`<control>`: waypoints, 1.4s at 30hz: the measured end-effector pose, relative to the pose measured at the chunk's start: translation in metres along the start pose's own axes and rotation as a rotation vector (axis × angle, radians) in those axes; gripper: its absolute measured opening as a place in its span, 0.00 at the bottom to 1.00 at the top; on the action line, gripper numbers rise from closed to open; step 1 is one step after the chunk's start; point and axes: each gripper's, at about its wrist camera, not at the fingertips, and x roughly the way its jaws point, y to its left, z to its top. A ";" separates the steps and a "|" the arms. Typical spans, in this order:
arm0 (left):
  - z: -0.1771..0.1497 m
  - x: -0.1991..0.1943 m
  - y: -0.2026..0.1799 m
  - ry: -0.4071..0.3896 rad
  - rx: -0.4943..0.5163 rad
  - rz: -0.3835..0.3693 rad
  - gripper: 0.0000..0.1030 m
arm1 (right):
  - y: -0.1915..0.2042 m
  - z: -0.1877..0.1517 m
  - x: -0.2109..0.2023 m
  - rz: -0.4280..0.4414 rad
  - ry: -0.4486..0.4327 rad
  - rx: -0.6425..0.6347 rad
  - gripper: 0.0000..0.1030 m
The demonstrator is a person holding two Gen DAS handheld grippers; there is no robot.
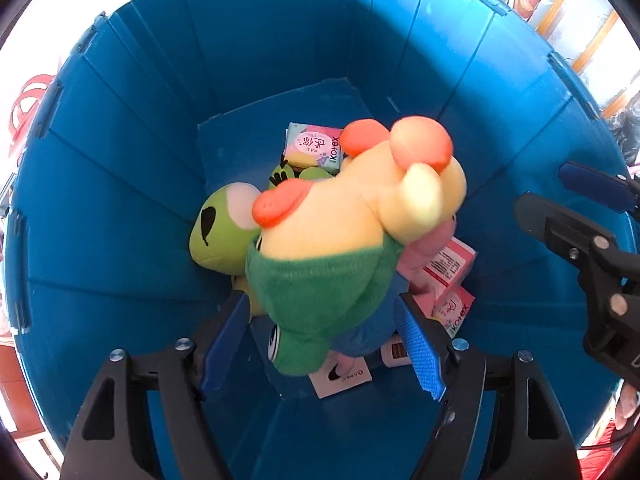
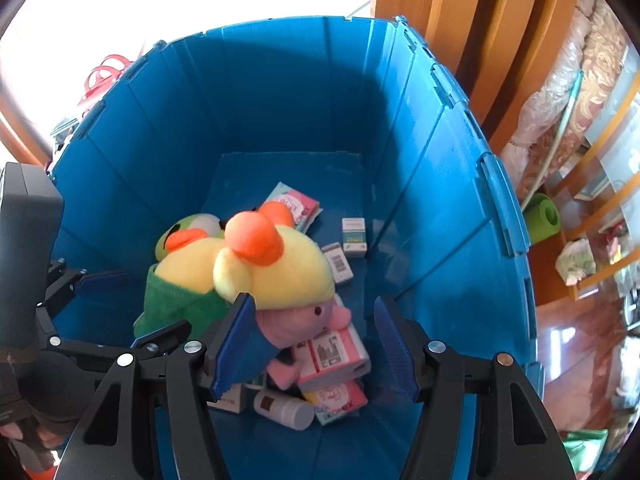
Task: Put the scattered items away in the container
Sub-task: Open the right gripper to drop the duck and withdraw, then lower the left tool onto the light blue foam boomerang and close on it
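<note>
Wooden shelving (image 2: 592, 208) stands at 3 o'clock behind the blue container (image 1: 120, 200). Plush doll (image 1: 352, 216) hangs inside it, long axis from 7 to 1 o'clock, yellow head uppermost; whether the spread left gripper (image 1: 320, 344) touches it is unclear. Right gripper (image 2: 316, 344) gapes, holding nothing. Frog plush (image 1: 224, 228) and Kotex packs (image 1: 314, 148) lie beneath, partly hidden.

A plush doll (image 1: 352, 216) with yellow hair, orange buns, a pink face and a green garment hangs head-down between the pads of the left claw (image 1: 320, 344), inside the tall blue container (image 1: 120, 184). Beyond the claw lies a green frog plush (image 1: 218, 228); pink Kotex packs (image 1: 314, 148), small boxes (image 2: 354, 236) and a white bottle (image 2: 286, 408) lie on the floor.
</note>
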 end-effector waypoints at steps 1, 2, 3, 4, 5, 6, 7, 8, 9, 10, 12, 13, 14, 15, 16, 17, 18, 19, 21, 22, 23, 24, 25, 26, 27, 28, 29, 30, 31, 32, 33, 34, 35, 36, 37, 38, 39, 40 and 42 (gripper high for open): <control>-0.001 -0.004 0.000 -0.007 0.000 0.001 0.72 | 0.001 -0.003 -0.001 0.001 0.000 -0.003 0.61; -0.007 -0.007 0.000 -0.016 -0.001 0.000 0.72 | 0.003 -0.006 -0.003 0.002 -0.001 -0.008 0.62; -0.011 -0.012 0.000 -0.026 0.000 -0.004 0.72 | 0.004 -0.009 -0.005 0.000 -0.004 -0.012 0.62; -0.016 -0.012 0.001 -0.035 0.001 -0.007 0.72 | 0.006 -0.012 -0.007 0.001 -0.006 -0.017 0.63; -0.021 -0.016 0.001 -0.047 0.001 -0.009 0.72 | 0.008 -0.016 -0.009 0.005 -0.009 -0.020 0.64; -0.028 -0.020 -0.001 -0.062 0.003 -0.010 0.72 | 0.010 -0.019 -0.011 0.007 -0.012 -0.023 0.65; -0.033 -0.023 -0.002 -0.079 0.008 -0.012 0.72 | 0.013 -0.022 -0.014 0.006 -0.015 -0.029 0.66; -0.039 -0.029 -0.003 -0.097 0.013 -0.013 0.72 | 0.015 -0.026 -0.017 0.008 -0.020 -0.035 0.67; -0.045 -0.033 -0.004 -0.114 0.018 -0.011 0.72 | 0.018 -0.030 -0.021 0.010 -0.027 -0.041 0.68; -0.051 -0.038 -0.005 -0.131 0.020 -0.006 0.72 | 0.021 -0.034 -0.025 0.008 -0.037 -0.045 0.71; -0.064 -0.050 -0.005 -0.182 0.020 0.008 0.72 | 0.026 -0.044 -0.034 -0.001 -0.064 -0.052 0.77; -0.072 -0.057 -0.005 -0.212 0.019 0.019 0.72 | 0.028 -0.050 -0.040 0.000 -0.081 -0.055 0.82; -0.079 -0.062 -0.005 -0.242 0.019 0.030 0.72 | 0.030 -0.054 -0.044 0.003 -0.094 -0.055 0.86; -0.087 -0.068 -0.005 -0.274 0.021 0.035 0.71 | 0.032 -0.060 -0.049 0.002 -0.109 -0.053 0.87; -0.094 -0.073 -0.005 -0.301 0.021 0.031 0.72 | 0.033 -0.065 -0.054 0.001 -0.120 -0.051 0.90; -0.101 -0.079 -0.004 -0.330 0.017 0.028 0.72 | 0.034 -0.069 -0.057 0.000 -0.128 -0.046 0.94; -0.109 -0.086 -0.003 -0.368 0.016 0.030 0.72 | 0.035 -0.073 -0.061 0.004 -0.135 -0.036 0.97; -0.117 -0.092 -0.003 -0.405 0.016 0.041 0.72 | 0.035 -0.077 -0.064 0.009 -0.142 -0.025 1.00; -0.131 -0.104 -0.002 -0.470 0.017 0.078 0.72 | 0.035 -0.082 -0.071 0.009 -0.162 -0.006 1.00; -0.138 -0.108 -0.001 -0.496 0.013 0.089 0.72 | 0.036 -0.086 -0.075 0.018 -0.177 0.005 1.00; -0.144 -0.111 0.002 -0.515 0.008 0.091 0.72 | 0.036 -0.089 -0.079 0.028 -0.189 0.017 1.00; -0.150 -0.116 0.007 -0.532 -0.002 0.089 0.72 | 0.037 -0.092 -0.083 0.034 -0.202 0.028 1.00; -0.155 -0.118 0.011 -0.546 -0.017 0.090 0.72 | 0.039 -0.096 -0.087 0.037 -0.221 0.037 1.00; -0.162 -0.121 0.017 -0.562 -0.035 0.094 0.72 | 0.041 -0.100 -0.091 0.039 -0.239 0.039 1.00; -0.168 -0.124 0.022 -0.578 -0.052 0.096 0.72 | 0.045 -0.105 -0.095 0.039 -0.259 0.040 1.00; -0.175 -0.126 0.028 -0.592 -0.065 0.095 0.72 | 0.050 -0.109 -0.098 0.033 -0.274 0.040 1.00; -0.182 -0.130 0.033 -0.605 -0.073 0.095 0.72 | 0.055 -0.113 -0.101 0.026 -0.292 0.041 1.00; -0.190 -0.132 0.039 -0.613 -0.079 0.097 0.72 | 0.061 -0.118 -0.104 0.025 -0.313 0.047 1.00; -0.197 -0.134 0.046 -0.619 -0.083 0.100 0.72 | 0.067 -0.122 -0.106 0.031 -0.332 0.059 1.00; -0.204 -0.136 0.053 -0.626 -0.086 0.108 0.72 | 0.073 -0.126 -0.108 0.042 -0.349 0.072 1.00; -0.212 -0.139 0.061 -0.634 -0.092 0.117 0.72 | 0.081 -0.128 -0.110 0.061 -0.364 0.083 1.00; -0.219 -0.140 0.070 -0.640 -0.102 0.125 0.72 | 0.090 -0.131 -0.112 0.088 -0.378 0.093 1.00; -0.227 -0.142 0.081 -0.644 -0.113 0.130 0.72 | 0.101 -0.133 -0.114 0.112 -0.391 0.101 1.00; -0.235 -0.142 0.093 -0.649 -0.121 0.130 0.72 | 0.113 -0.135 -0.116 0.129 -0.404 0.106 1.00; -0.242 -0.143 0.106 -0.651 -0.129 0.128 0.72 | 0.128 -0.135 -0.118 0.142 -0.415 0.102 1.00; -0.250 -0.143 0.120 -0.651 -0.139 0.129 0.72 | 0.141 -0.135 -0.119 0.152 -0.422 0.096 1.00; -0.260 -0.144 0.136 -0.654 -0.152 0.134 0.72 | 0.157 -0.134 -0.120 0.160 -0.428 0.088 1.00; -0.269 -0.144 0.151 -0.657 -0.162 0.139 0.72 | 0.174 -0.133 -0.121 0.166 -0.436 0.080 1.00; -0.290 -0.144 0.184 -0.655 -0.184 0.154 0.72 | 0.210 -0.131 -0.120 0.179 -0.443 0.065 1.00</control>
